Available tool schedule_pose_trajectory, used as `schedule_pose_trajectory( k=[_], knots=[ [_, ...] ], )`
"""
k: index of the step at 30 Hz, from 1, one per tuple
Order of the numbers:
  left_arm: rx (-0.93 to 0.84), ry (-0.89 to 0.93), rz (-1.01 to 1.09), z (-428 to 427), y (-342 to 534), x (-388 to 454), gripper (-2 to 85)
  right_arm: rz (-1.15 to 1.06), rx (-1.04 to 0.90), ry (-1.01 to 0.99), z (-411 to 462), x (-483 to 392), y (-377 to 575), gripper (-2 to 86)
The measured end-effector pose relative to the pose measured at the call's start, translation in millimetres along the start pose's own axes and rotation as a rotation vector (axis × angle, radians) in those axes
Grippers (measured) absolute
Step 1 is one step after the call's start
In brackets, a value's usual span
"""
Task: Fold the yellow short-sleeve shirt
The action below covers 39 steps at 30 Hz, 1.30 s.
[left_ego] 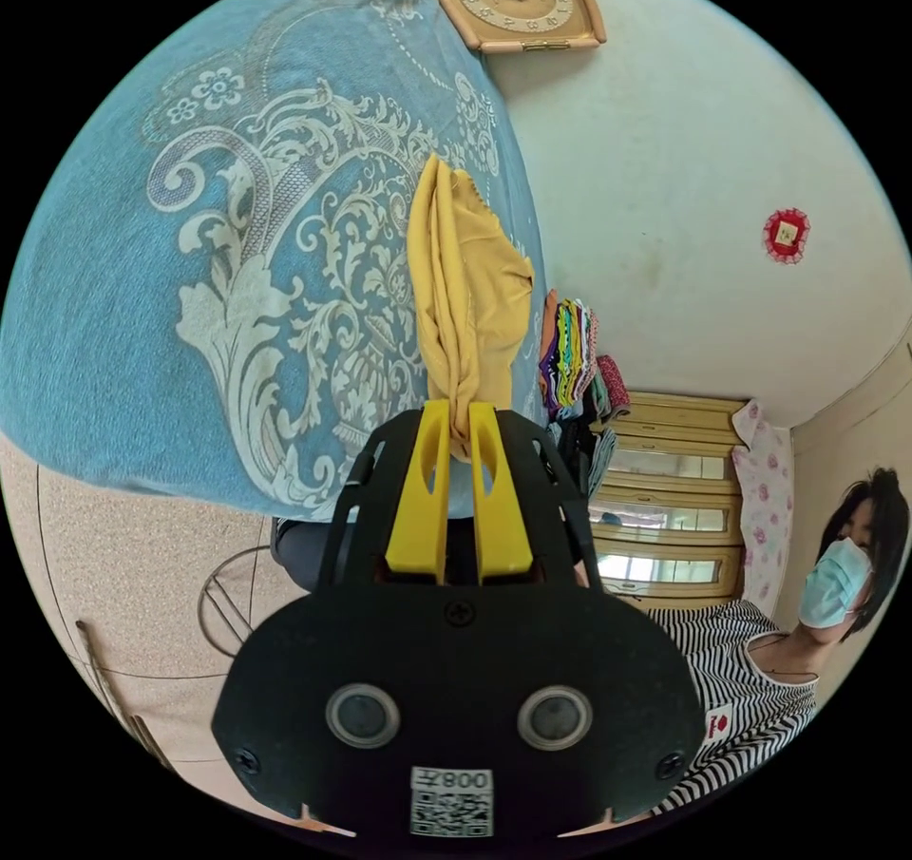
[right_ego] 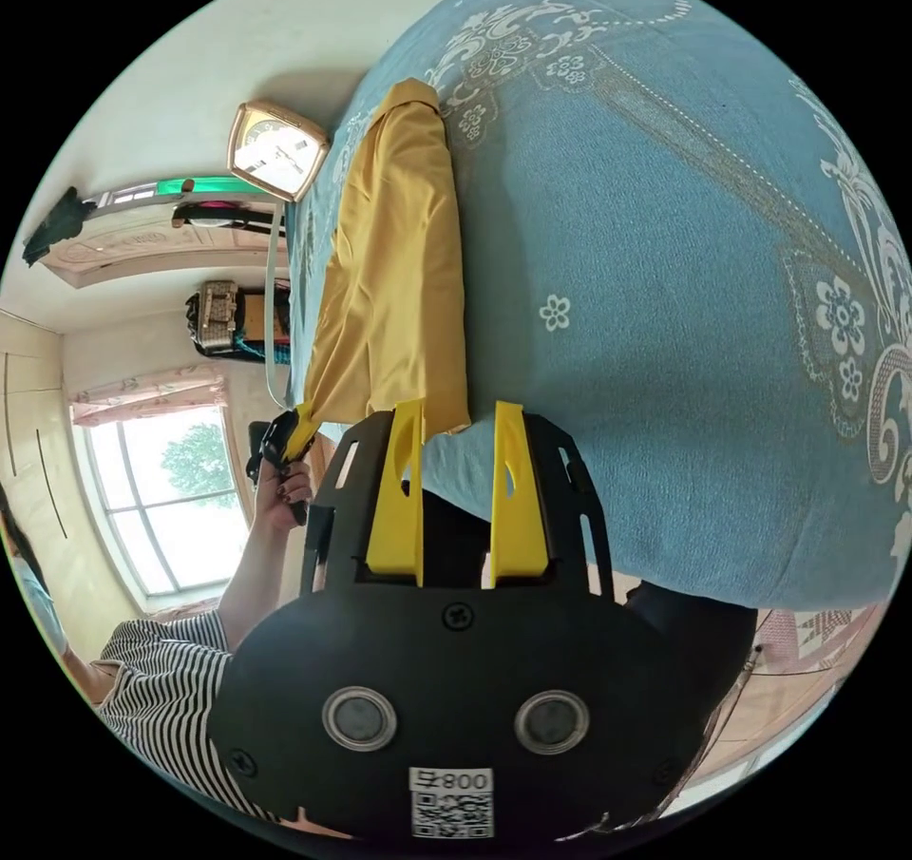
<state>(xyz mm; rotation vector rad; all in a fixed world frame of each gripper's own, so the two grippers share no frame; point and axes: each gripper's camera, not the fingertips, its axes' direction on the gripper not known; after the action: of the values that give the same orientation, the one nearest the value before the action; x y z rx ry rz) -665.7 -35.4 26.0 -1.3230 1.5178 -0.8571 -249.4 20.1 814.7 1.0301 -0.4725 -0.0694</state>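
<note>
The yellow shirt (right_ego: 399, 271) lies as a long narrow strip on the blue patterned bedspread (right_ego: 665, 280). My right gripper (right_ego: 459, 418) is open at the strip's near end, and a corner of the cloth reaches into the gap beside one jaw. My left gripper (right_ego: 285, 437), held in a hand, grips the other near corner at the bed's edge. In the left gripper view my left gripper (left_ego: 460, 423) is shut on the bunched shirt (left_ego: 465, 299), which stretches away over the bedspread (left_ego: 237, 280).
A square clock (left_ego: 515, 0) leans at the bed's far end against the white wall. A pile of coloured clothes (left_ego: 570, 352) sits beside the bed, with a wooden cabinet (left_ego: 665, 508) behind. The person in a striped top (left_ego: 750, 698) stands close by. A window (right_ego: 180, 489) is behind.
</note>
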Motion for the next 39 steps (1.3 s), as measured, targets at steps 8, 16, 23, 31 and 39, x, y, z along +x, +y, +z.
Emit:
schedule_pose_trajectory(
  k=[8, 16, 23, 31, 39],
  knots=[
    [0.004, 0.000, -0.006, -1, -9, -10, 2.6, -0.020, -0.017, -0.055, 7, 1, 17, 11.3],
    [0.019, 0.075, -0.004, -2, -22, -12, 2.7, -0.061, -0.113, -0.358, 66, -33, 47, 10.9],
    [0.040, 0.104, -0.017, -4, -35, -11, 3.0, 0.088, -0.098, -0.594, 130, -42, 33, 10.5],
    [0.079, 0.170, -0.064, -2, -52, -19, 3.1, 0.263, -0.031, -0.730, 162, -23, 44, 9.3],
    [0.075, 0.171, -0.076, 2, -76, -15, 3.4, 0.304, 0.022, -0.776, 174, -8, 51, 3.1]
  ],
)
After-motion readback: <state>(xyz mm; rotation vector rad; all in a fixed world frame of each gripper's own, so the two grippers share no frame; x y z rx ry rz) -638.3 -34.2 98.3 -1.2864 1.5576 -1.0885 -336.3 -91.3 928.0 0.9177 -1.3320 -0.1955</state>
